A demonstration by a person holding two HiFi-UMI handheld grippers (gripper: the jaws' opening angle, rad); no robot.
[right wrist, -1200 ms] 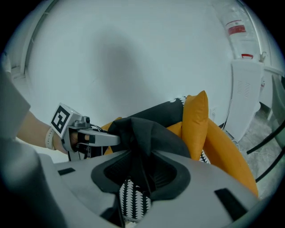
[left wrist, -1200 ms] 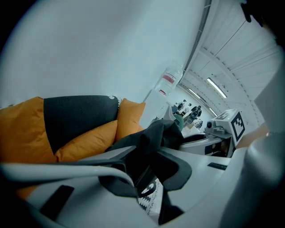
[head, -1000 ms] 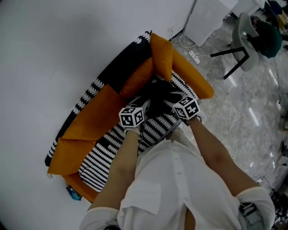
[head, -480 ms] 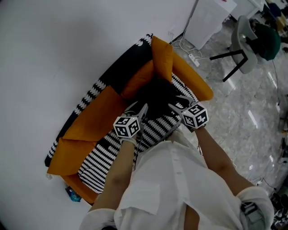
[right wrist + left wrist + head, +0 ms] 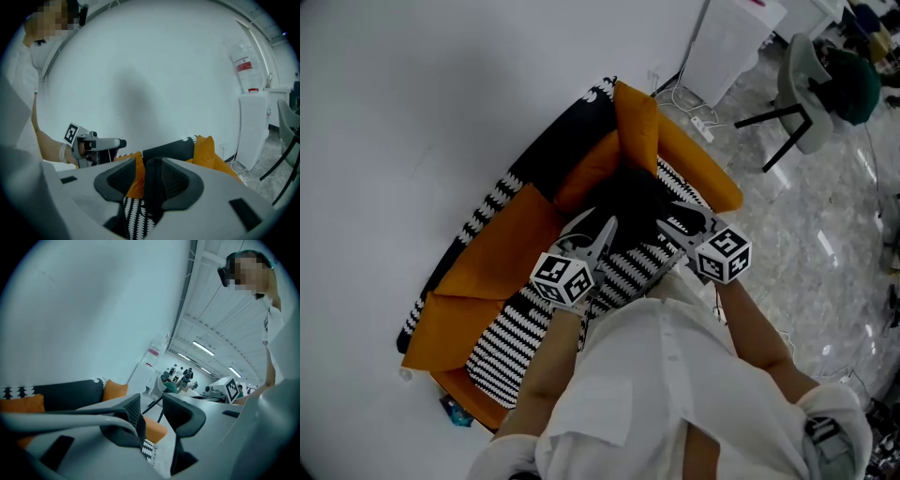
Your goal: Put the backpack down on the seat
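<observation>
There is one sofa [image 5: 497,253]. One black backpack [image 5: 630,202] lies on it. One orange pillow [image 5: 637,122] stands up at the sofa's far right end. There are two grippers, the left gripper [image 5: 592,230] and the right gripper [image 5: 675,220]. One person [image 5: 666,394] in a white shirt holds them. Far off on the right stand one chair [image 5: 797,89] and one tall white box [image 5: 727,42].
</observation>
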